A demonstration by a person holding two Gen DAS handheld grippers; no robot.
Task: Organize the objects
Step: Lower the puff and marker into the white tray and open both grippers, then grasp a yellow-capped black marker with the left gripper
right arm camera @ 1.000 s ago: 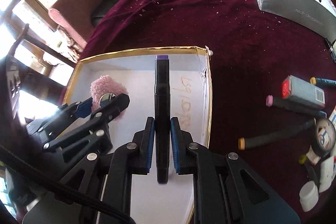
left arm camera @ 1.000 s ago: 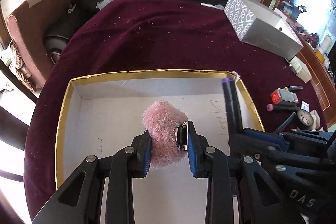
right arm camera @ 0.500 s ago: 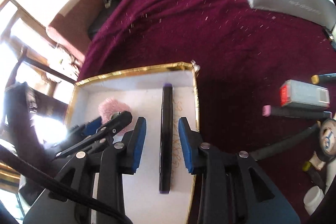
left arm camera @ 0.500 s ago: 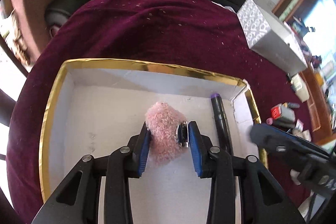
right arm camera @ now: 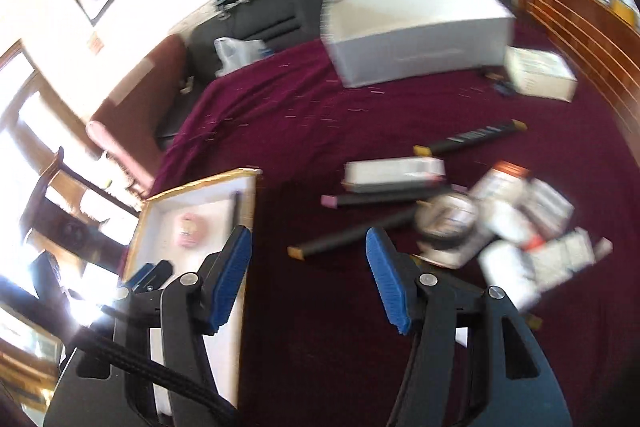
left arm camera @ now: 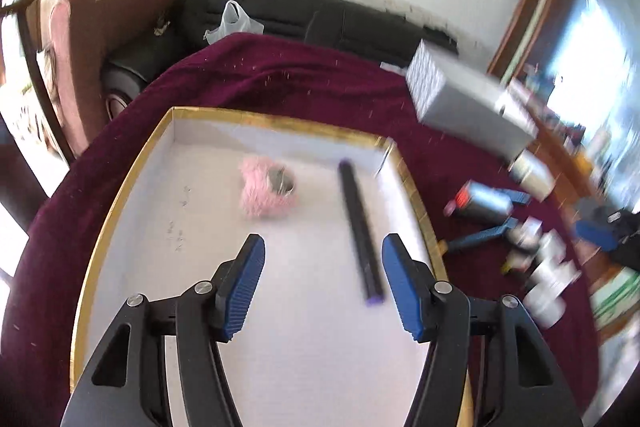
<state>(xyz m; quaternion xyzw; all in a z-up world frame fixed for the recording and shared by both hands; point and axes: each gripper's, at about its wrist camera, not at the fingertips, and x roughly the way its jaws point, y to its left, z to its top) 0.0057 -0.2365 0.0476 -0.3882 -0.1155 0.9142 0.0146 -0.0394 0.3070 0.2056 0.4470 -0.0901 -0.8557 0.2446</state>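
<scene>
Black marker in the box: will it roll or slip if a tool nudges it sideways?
The marker looks round and smooth, so it would probably roll on the flat box floor. Looks rigid and likely light. The right wall is close, so it should stop there.

We see each gripper, left gripper [left arm camera: 322, 285] and right gripper [right arm camera: 308, 277], built of black linkage arms with silver screws and ribbed blue pads; a braided black cable [right arm camera: 160, 383] trails the right one.

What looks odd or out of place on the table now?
Inside the gold-rimmed box nothing stands out: the pink fluffy item and the black marker lie flat. To its right, a cluttered pile of markers and small containers remains unsorted on the maroon cloth.
</scene>
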